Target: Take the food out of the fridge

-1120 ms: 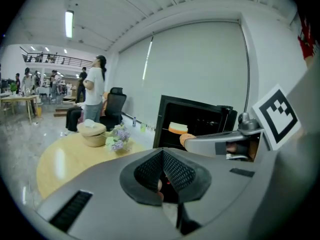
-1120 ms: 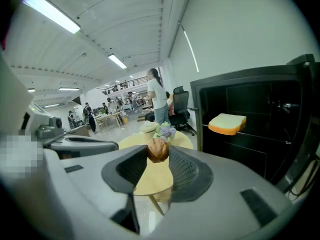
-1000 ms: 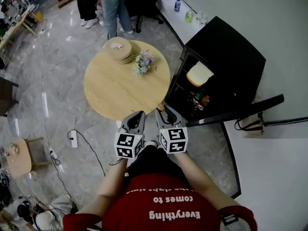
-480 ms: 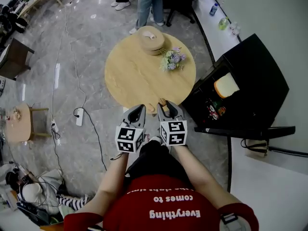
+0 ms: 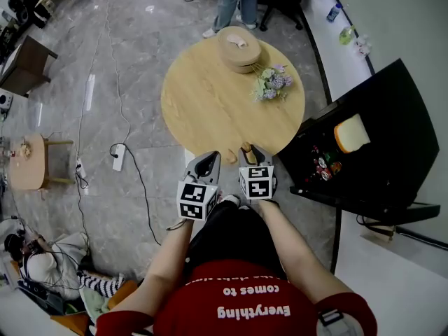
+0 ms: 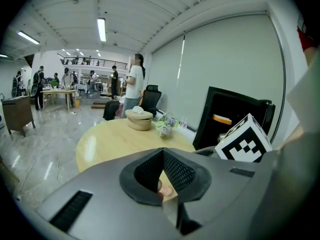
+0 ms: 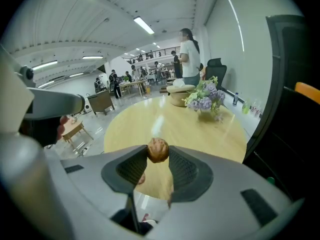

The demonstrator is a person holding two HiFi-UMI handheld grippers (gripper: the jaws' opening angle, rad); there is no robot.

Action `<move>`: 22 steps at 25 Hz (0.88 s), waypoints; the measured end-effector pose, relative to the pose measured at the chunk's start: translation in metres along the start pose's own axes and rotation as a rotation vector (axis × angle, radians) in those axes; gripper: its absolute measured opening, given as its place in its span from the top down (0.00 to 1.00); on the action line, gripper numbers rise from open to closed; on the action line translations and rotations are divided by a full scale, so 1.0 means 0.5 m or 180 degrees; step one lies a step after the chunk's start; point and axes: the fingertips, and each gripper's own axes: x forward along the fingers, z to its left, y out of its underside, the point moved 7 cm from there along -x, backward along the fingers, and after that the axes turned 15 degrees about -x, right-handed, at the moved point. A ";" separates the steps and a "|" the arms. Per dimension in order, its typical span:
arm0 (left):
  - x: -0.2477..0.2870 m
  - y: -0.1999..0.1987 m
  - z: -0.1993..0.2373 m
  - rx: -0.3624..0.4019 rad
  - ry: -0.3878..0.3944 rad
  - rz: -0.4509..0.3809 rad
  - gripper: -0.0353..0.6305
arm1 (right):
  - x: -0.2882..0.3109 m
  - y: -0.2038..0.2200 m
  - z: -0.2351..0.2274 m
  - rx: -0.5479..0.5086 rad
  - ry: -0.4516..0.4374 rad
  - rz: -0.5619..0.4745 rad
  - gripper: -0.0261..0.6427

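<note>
Right gripper [image 7: 158, 153] — jaws pinching a small brown ball [image 7: 158, 149]; round desk [image 7: 175, 121] beyond them. Left gripper [image 6: 162, 150] — jaws pressed together.

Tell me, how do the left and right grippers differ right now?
The right gripper pinches a small round brown item at its jaw tips; the left gripper grips nothing. The right's jaws stand apart by that item; the left's meet at the tips. The right is nearer the open black fridge. Both are grey, carry a marker cube and point at the round table.
</note>
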 end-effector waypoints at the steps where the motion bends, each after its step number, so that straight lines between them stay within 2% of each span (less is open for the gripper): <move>1: 0.007 0.011 0.009 -0.0008 -0.0014 0.0003 0.94 | 0.015 0.009 0.001 -0.0012 -0.0009 0.0012 0.75; 6: 0.029 0.059 0.040 -0.0086 -0.0055 -0.0009 0.94 | 0.066 0.048 0.013 -0.0091 -0.0037 0.0036 0.75; 12: 0.036 0.092 0.060 -0.0138 -0.0089 -0.0013 0.94 | 0.096 0.078 0.013 -0.0183 0.0065 0.0051 0.75; 22: 0.034 0.086 0.051 -0.0079 -0.0040 -0.0024 0.94 | 0.108 0.070 0.019 -0.0065 -0.0090 0.0241 0.75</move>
